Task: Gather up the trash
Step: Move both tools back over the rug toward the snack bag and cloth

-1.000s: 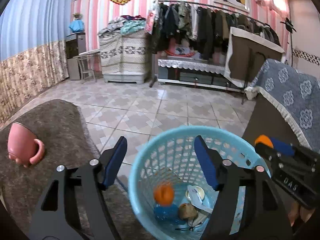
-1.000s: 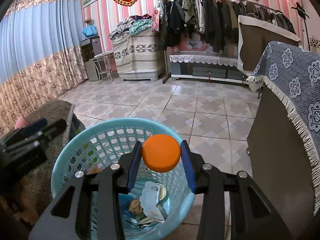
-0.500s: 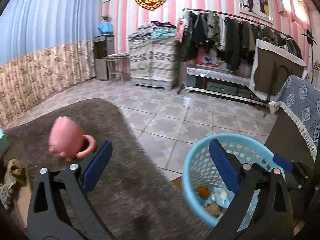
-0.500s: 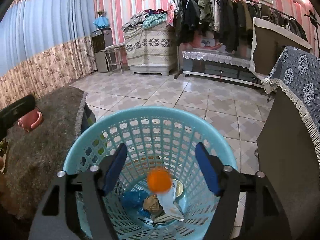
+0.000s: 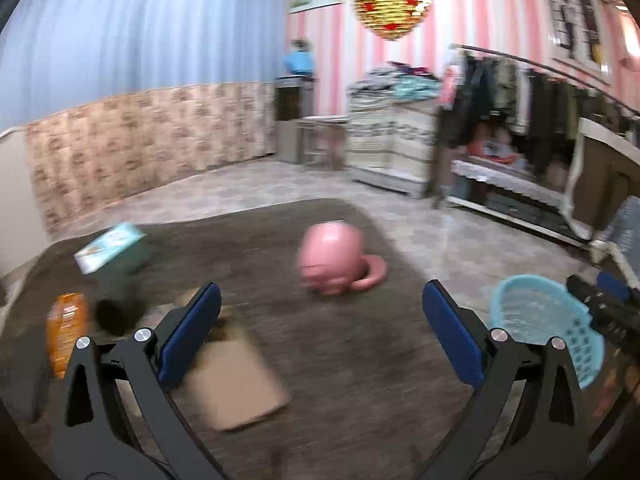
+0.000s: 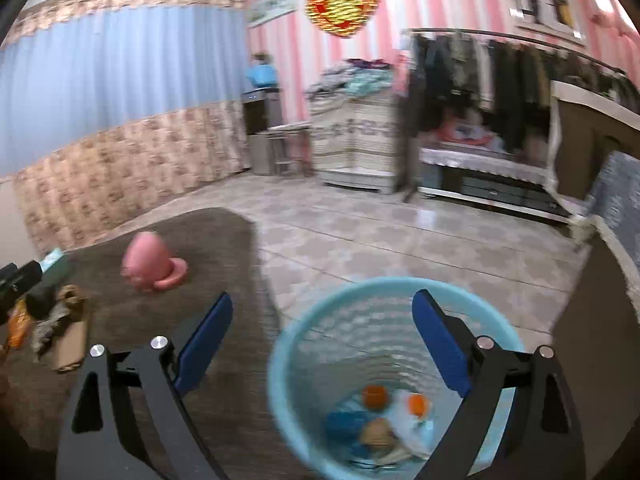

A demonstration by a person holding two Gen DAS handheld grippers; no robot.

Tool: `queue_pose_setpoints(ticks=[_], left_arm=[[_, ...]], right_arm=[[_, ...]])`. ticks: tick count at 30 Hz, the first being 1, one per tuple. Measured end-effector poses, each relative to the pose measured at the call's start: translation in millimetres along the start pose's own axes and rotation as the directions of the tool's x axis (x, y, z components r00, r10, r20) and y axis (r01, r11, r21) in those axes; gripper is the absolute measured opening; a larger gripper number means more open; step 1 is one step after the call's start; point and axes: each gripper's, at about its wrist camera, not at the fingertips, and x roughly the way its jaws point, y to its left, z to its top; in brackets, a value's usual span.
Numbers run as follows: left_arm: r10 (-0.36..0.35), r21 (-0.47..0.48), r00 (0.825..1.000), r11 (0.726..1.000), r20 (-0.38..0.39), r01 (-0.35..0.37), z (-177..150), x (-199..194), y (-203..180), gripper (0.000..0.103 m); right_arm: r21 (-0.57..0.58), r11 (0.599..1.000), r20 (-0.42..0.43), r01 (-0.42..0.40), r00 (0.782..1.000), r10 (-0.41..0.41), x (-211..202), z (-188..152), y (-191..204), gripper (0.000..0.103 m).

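A light blue mesh basket stands on the floor beside the brown-covered table. Inside lie two orange pieces, a blue wrapper and a brown crumpled scrap. My right gripper hangs over the basket's left rim, its jaws opening with nothing between them. My left gripper is over the table, jaws also opening and empty. Below it a flat cardboard piece lies on the table. An orange packet, a dark lump and a teal box sit at the left. The picture is blurred.
A pink mug lies upside down mid-table. The basket shows at the table's right end, with the right gripper above it. A cloth-draped cabinet stands right of the basket. A tiled floor and a clothes rack lie beyond.
My right gripper opened and the orange piece dropped into the basket. My left gripper swung left from over the basket to over the table, opening wider. Both views turned left.
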Motion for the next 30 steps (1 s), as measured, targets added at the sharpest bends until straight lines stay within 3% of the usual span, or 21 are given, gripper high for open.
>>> queue_pose_setpoints(ticks=[7,14,19,30], left_arm=[[0.181,-0.077,0.983,0.98,-0.044,-0.184,-16.3,-10.2,107.5,0.097],[0.318,-0.136,0.94,0.933,-0.126,-0.334,-41.2,-7.7,202.3,0.097],[0.328,-0.17,0.928,0.919,-0.177,-0.357,-58.9,1.6,244.2,0.097],[0.294,-0.204,0.908,0.909,-0.299,-0.362,-74.8,50.6,271.4,0.091]], right_arm=[[-0.097,0.984,-0.032,-0.147,0.989,0.144,7.3,-3.0,86.7,0.09],[-0.202,0.939,-0.114,-0.277,0.959,0.259,22.8,-20.5,167.1,0.09],[-0.261,0.911,-0.151,-0.32,0.945,0.289,36.0,-29.5,207.6,0.089],[-0.297,0.865,-0.246,-0.403,0.908,0.339,85.2,-33.1,267.6,0.084]])
